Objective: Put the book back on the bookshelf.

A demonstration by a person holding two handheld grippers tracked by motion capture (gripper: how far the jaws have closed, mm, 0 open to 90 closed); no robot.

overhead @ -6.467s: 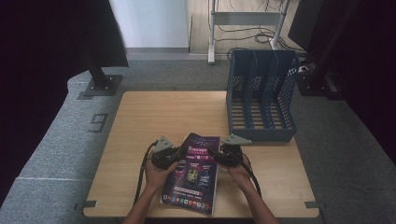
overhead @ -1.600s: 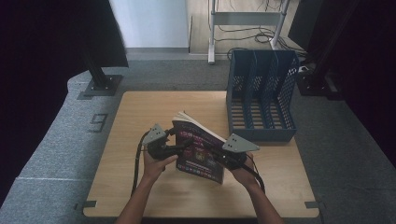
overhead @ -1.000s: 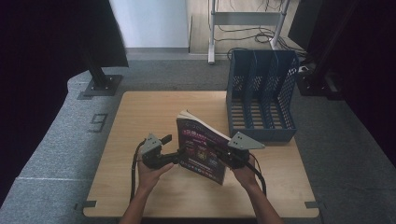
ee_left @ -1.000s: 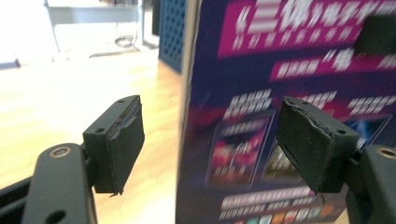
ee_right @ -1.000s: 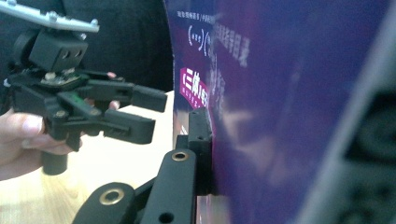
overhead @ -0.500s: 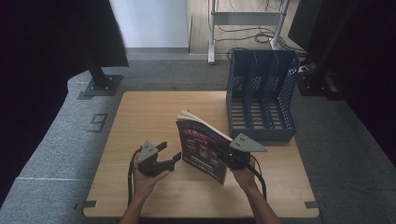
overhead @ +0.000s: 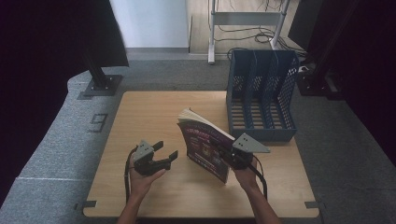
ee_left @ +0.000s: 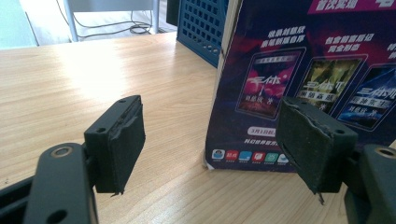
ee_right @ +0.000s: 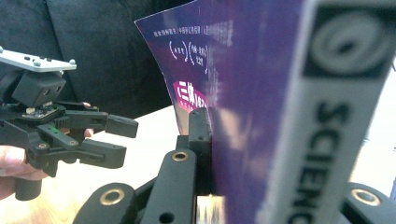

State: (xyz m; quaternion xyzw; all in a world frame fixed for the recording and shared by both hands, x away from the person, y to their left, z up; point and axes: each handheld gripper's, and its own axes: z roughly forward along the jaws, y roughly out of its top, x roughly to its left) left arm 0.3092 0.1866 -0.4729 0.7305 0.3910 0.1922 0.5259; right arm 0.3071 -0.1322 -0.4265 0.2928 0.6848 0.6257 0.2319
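The magazine (overhead: 205, 148) stands on its lower edge near the middle of the wooden table (overhead: 140, 112), tilted a little, with the blue file rack (overhead: 261, 100) at about two o'clock from it. The right gripper (overhead: 232, 155) clamps its jaws shut on the magazine's near edge and props it up; in the right gripper view the black jaw presses flat against the purple cover (ee_right: 224, 93). The left gripper (overhead: 168, 151), at nine o'clock from the magazine, stands with jaws spread and nothing between them, close to the cover but apart from it. The magazine looks light and thin, a glossy paper cover over a fanned block of cream pages at the top, so it will likely flex and flop if held by one corner alone, and the slick cover may slide in a loose pinch. The firmest hold is probably near the spine or low along the bound edge, where the pages stay together. The rack is rigid plastic with slotted walls and three upright compartments. The table top is smooth pale wood grain.
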